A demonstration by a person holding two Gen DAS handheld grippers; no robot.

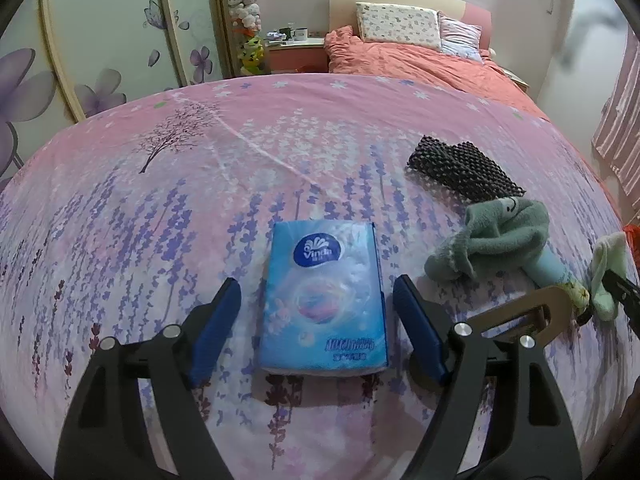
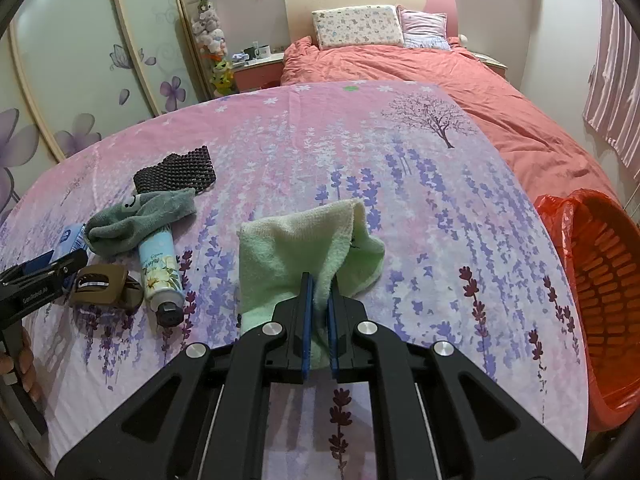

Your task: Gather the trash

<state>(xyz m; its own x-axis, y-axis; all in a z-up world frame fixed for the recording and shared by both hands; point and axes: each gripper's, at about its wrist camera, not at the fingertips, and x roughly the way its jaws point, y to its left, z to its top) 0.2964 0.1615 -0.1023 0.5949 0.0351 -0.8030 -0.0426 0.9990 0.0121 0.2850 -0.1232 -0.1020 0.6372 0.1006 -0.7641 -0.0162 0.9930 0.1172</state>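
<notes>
Fingers (image 1: 224, 312) of the left gripper (image 1: 316, 312) stood wide, one on each side of a blue tissue pack (image 1: 325, 300) that lay flat on the table (image 1: 120, 200), with a clear gap between each pad and the pack's long sides. Nothing was gripped there. The right gripper (image 2: 319, 304) had its jaws pinched nearly together on a fold of a pale green cloth (image 2: 296, 248), which draped forward over the middle of the flowered tablecloth.

An orange basket (image 2: 600, 280) lined with a red bag sat just off the table's right edge; it looked like the place for the trash. Toward the left side of the table, in the right wrist view, lay a grey-green sock (image 2: 132, 220) draped over a tube of cream (image 2: 160, 272), a brown clip (image 2: 100, 284) just beside the tube, and a dark mesh pad (image 2: 176, 172) behind the sock.

To do the step well, I judged that the right hand should lift the cloth clear of the table before swinging it over the basket rim, so the loose end would not drag or snag, and let go only once the cloth hung inside the bag. The grip held just a fold, so a slow carry seemed wise. The left jaws, if closing on the pack, should press squarely on its long sides; the soft wrapper would likely give a little.
</notes>
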